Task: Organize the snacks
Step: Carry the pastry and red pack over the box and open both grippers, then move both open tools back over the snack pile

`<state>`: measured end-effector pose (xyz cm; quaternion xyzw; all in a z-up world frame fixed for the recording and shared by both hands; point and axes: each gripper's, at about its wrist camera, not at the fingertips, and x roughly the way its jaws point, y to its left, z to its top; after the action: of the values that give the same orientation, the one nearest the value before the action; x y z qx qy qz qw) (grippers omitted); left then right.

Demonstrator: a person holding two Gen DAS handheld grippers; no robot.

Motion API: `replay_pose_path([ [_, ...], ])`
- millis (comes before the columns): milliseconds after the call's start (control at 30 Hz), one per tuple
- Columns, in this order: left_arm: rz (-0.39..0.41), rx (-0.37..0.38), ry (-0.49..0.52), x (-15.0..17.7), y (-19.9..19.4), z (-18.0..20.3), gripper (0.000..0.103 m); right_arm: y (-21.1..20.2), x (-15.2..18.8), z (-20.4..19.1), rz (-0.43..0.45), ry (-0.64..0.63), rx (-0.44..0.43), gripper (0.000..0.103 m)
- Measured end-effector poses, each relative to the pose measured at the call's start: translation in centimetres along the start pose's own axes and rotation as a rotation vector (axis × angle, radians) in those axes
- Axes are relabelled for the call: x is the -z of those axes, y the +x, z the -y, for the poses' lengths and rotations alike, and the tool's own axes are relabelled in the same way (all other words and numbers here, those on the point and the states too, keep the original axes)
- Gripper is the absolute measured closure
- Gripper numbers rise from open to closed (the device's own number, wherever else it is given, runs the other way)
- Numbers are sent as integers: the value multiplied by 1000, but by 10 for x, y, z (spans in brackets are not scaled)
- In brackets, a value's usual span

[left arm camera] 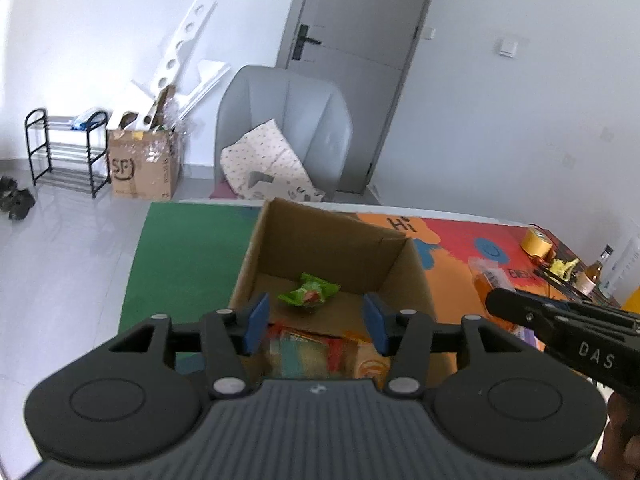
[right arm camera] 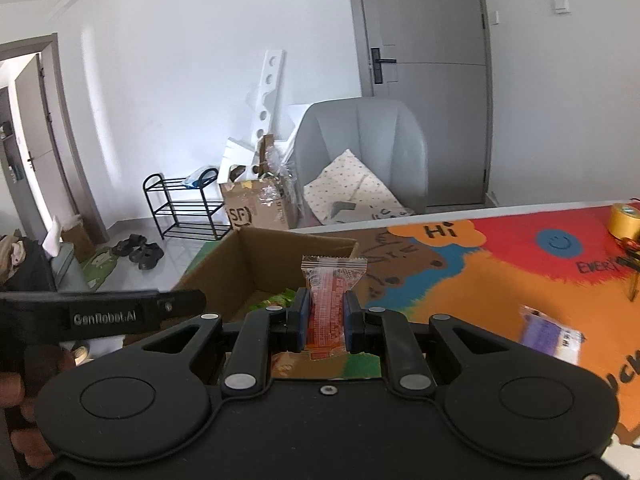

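Observation:
An open cardboard box [left arm camera: 404, 276] stands on the colourful mat. Inside lie a green snack packet [left arm camera: 308, 294] and several colourful packets [left arm camera: 308, 350] at its near side. My left gripper [left arm camera: 316, 324] is open and empty, just above the box's near part. My right gripper [right arm camera: 325, 318] is shut on an orange snack packet with clear ends [right arm camera: 330, 300], held upright beside the box's [right arm camera: 256, 256] right wall. In the left wrist view the right gripper's body [left arm camera: 568, 332] shows at the right, with the orange packet [left arm camera: 486, 278] at its tip.
A purple packet [right arm camera: 550, 334] lies on the mat to the right. A yellow tape roll [right arm camera: 624, 220], a bottle [left arm camera: 592, 274] and small items stand at the table's far right. A grey armchair [left arm camera: 284, 120] stands behind the table.

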<state>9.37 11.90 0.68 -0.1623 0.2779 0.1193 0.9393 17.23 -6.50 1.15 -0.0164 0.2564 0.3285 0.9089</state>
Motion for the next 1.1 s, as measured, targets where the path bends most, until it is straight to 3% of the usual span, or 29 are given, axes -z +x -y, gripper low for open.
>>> replay_pose_path([
  [433,9,4,-1,-8,-10,-15,40,29,-17,-22,18,20,-81,87],
  [467,8,-1,-6,-8,-10,-17,40,31,-19,-22,27,26,-87,84],
  [500,7,-7,-10,-8,-11,-19,40,32,-20,-22,38,32,-93,74],
  [600,9,-21,-22,-9,-13,-23,36,32,-21,-20,37,56,-104,61],
  [767,18,-29,-40,-6,-17,-24,28,28,-15,-13,-3,76,-80,60],
  [900,23,-26,-35,-5,-19,-18,20,16,-8,-5,-8,96,-56,51],
  [1100,34,-4,-13,-1,-24,-2,13,-5,1,12,-7,120,-8,46],
])
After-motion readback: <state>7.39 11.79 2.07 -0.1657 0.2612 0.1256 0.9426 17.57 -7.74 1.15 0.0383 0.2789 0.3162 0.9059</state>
